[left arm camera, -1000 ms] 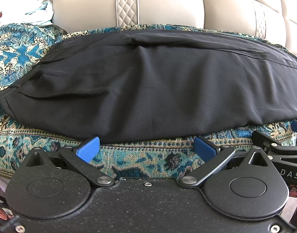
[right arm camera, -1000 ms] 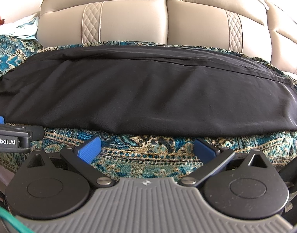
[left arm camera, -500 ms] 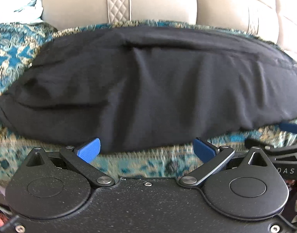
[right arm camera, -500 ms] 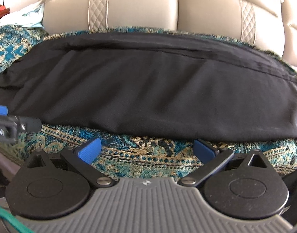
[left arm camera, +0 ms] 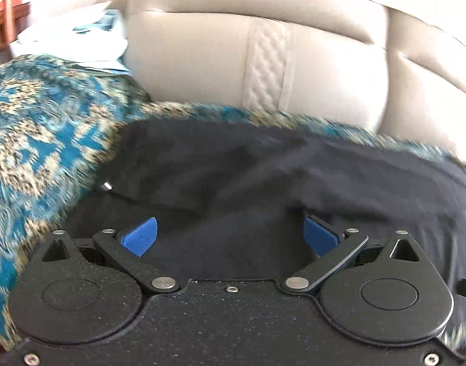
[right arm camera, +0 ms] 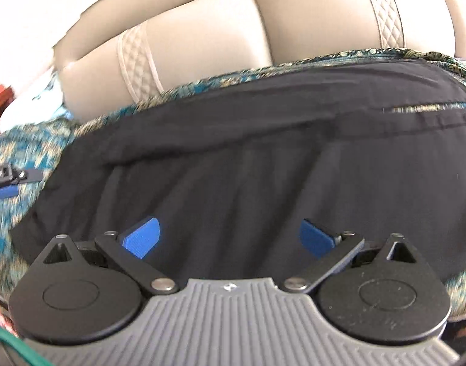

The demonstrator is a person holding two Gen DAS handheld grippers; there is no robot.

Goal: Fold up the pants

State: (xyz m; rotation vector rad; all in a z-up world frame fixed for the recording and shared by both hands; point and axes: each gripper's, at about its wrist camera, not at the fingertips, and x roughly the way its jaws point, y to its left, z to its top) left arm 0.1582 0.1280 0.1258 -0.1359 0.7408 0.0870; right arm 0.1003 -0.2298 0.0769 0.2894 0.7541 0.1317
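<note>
Two grippers: both sit low over the black fabric pants (right arm camera: 248, 158), which lie spread lengthwise on a teal-and-gold patterned woven throw (left arm camera: 44, 128) covering the seat of a beige leather sofa (left arm camera: 202, 58).
Containers: nothing in either view holds or contains anything; the throw alone bears the pants.
Left gripper (left arm camera: 229, 235): blue-padded fingers (left arm camera: 140, 236) spread wide, nothing clamped; the dark cloth fills the gap between them and runs under both pads. A small shiny fastener (left arm camera: 105, 186) shows on the cloth ahead and to the left.
Right gripper (right arm camera: 229, 238): blue-padded fingers (right arm camera: 141, 238) also spread wide, gripping nothing; black cloth lies between and ahead of them, gathered in faint lengthwise ripples.
Pants edge: in the right view the far edge runs along the sofa back, with a strip of throw showing through near the upper right.
Change from half a second ago: then the near hem lay just beyond the fingertips with patterned throw between the pads; now both pairs of pads stand over the cloth itself, and both views are tilted and motion-blurred.
</note>
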